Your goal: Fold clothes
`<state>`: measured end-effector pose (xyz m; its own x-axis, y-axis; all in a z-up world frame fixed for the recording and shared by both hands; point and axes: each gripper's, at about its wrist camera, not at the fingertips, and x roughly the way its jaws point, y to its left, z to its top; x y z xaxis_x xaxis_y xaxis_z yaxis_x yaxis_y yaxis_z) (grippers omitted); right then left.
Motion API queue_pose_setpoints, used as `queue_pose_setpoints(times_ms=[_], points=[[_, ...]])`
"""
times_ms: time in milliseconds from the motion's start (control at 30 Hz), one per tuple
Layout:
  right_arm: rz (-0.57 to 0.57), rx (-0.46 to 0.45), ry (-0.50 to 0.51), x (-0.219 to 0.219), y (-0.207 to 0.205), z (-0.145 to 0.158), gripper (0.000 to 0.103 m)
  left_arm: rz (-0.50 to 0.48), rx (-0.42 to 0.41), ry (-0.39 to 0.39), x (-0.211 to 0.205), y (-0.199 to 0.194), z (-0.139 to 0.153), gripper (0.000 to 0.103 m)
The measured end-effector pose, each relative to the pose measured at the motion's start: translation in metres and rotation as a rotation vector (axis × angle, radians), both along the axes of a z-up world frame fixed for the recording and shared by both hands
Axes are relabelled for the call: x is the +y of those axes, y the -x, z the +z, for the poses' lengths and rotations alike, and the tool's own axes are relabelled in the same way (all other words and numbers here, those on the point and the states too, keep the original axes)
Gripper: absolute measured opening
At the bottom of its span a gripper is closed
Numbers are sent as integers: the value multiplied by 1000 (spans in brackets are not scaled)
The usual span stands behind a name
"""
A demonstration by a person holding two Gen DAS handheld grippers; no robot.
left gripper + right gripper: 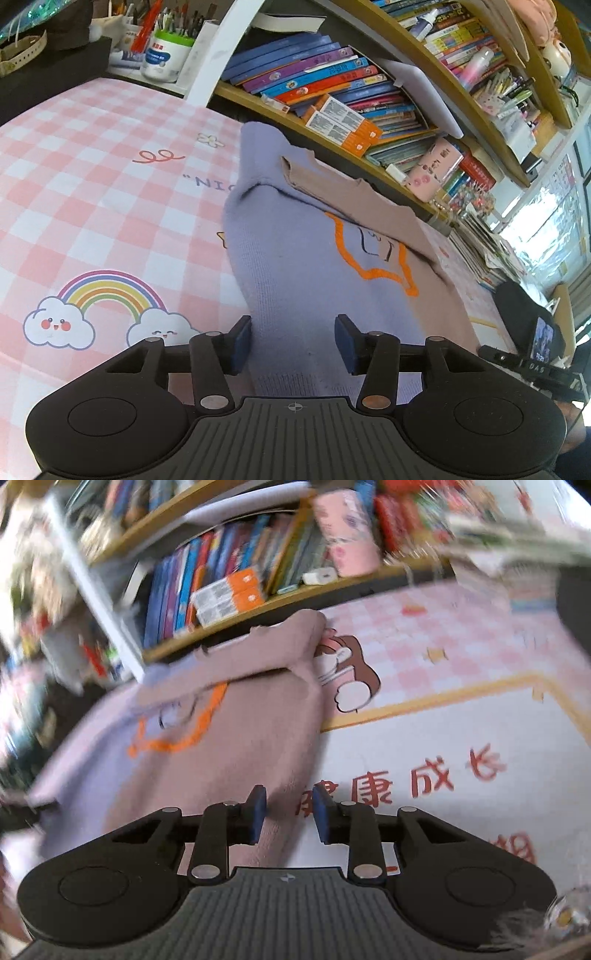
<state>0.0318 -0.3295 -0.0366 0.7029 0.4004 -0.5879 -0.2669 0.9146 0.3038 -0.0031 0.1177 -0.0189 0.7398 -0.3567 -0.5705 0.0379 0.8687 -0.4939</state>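
Left wrist view: the left gripper [293,341] hangs with fingers apart over the sweater's lavender half, straddling it for a pinch. The sweater [295,258] lies on the checked surface [92,184], sleeve tucked across; right gripper [288,814], fingers apart, brackets its pink edge.

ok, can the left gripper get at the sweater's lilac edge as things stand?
Probably yes: the left gripper has its jaws open astride the sweater, nothing lying between.
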Motion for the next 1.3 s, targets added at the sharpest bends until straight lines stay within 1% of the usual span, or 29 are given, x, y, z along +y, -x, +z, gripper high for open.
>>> queue_pose_setpoints(times_ms=[33, 67, 100, 133, 167, 200, 300, 333, 367, 433, 500, 533, 567, 600, 667, 733, 833, 900, 967, 1067, 1167, 1200, 1233, 1267, 1300], points=[[19, -16, 31, 6, 2, -1, 25, -2, -1, -2, 0, 0, 0, 47], [37, -32, 63, 11, 4, -2, 20, -3, -3, -3, -1, 0, 0, 47], [49, -35, 58, 13, 3, -2, 15, -5, -4, -2, -1, 0, 0, 47], [57, -30, 30, 12, 0, -1, 12, -6, -4, 1, 0, -1, 0, 47], [65, -26, 2, 11, -3, -1, 11, -5, -2, 8, 0, -1, 0, 46], [67, 0, -99, 2, -7, 1, 11, -4, -1, 16, 2, -1, 0, 46], [44, 134, -563, -39, -21, -12, 11, 1, -2, 37, 4, 0, 0, 46], [34, 170, -674, -48, -24, -19, 11, 1, -1, 47, 5, -1, 0, 46], [24, 195, -716, -51, -24, -25, 11, 0, 2, 60, 7, -2, -1, 46], [4, 238, -750, -55, -24, -34, 11, -2, 11, 78, 8, -3, -2, 47], [-18, 275, -752, -56, -23, -42, 12, -11, 21, 91, 8, -2, -2, 47], [-24, 293, -756, -56, -22, -45, 15, -14, 24, 97, 8, -1, -2, 47], [-18, 302, -762, -57, -20, -46, 14, -14, 28, 103, 8, 0, -2, 47], [-5, 304, -769, -57, -18, -46, 15, -14, 32, 109, 8, 1, -2, 46], [25, 308, -771, -55, -15, -44, 23, -13, 40, 131, 8, 3, -3, 46], [65, 313, -737, -47, -12, -38, 27, -14, 51, 170, 10, 4, -6, 46], [120, 315, -648, -30, -8, -31, 27, -16, 68, 214, 9, 6, -8, 45], [145, 308, -586, -21, -6, -27, 29, -20, 75, 228, 9, 8, -9, 45], [170, 302, -524, -11, -3, -23, 29, -23, 79, 238, 9, 7, -9, 45], [162, 309, -510, -11, -2, -23, 25, -20, 90, 264, 12, 4, -11, 45], [161, 305, -502, -12, 3, -22, 24, -28, 94, 273, 12, 0, -12, 44], [158, 306, -502, -14, 4, -23, 23, -33, 93, 272, 12, -1, -13, 42], [156, 306, -502, -15, 6, -24, 18, -36, 94, 269, 11, -1, -14, 37], [153, 307, -502, -17, 7, -24, 8, -34, 102, 263, 11, -2, -16, 26], [150, 308, -503, -19, 8, -25, 6, -31, 108, 263, 11, -2, -18, 16]])
